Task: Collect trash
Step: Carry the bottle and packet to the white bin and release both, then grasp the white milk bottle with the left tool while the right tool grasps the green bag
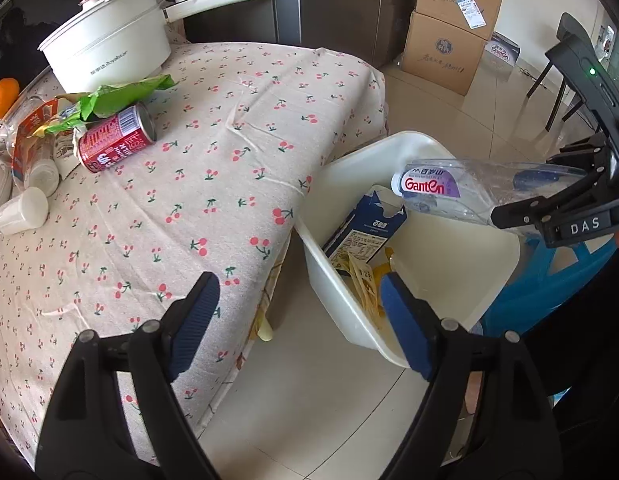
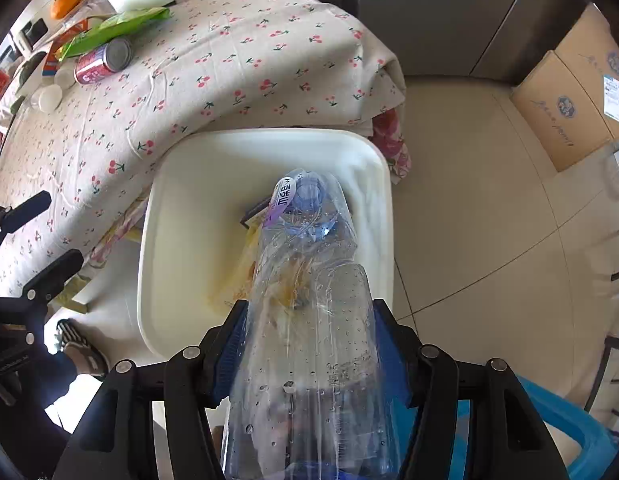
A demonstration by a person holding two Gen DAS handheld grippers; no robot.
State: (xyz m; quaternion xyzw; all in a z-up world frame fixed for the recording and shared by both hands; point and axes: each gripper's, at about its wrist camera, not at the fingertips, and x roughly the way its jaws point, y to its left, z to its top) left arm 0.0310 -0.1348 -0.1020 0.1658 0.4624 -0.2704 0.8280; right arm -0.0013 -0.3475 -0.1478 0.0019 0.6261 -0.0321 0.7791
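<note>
The clear water bottle [image 2: 309, 300] was the thing in play: clamped btwn the right claw [image 2: 307, 344] pads, cap end pointing down and away from the claw, hanging right over the white bin [image 2: 265, 140]. Looked like it was held nose-down so it'd drop straight in w/o bouncing off the rim, imo. Right claw was about half open but only bc the bottle filled the gap, both pads pressing its sides. Under the cap, inside the bin, were a blue carton [image 1: 361, 224] and some yellowish wrappers [image 1: 365, 284], so a few bits were already collected. Bin sat tucked against the table edge, prob so stuff could go in w/ a short reach. Left claw [image 1: 299, 320] stood wide open w/ nothing btwn its pads, one pad over the cherry tablecloth [image 1: 229, 128] and one over the bin's near rim. Way ahead and left of it on the cloth: red can [image 1: 117, 142] on its side, green wrapper [image 1: 121, 96], small white cups [image 1: 21, 212]. Those still needed picking up.
</note>
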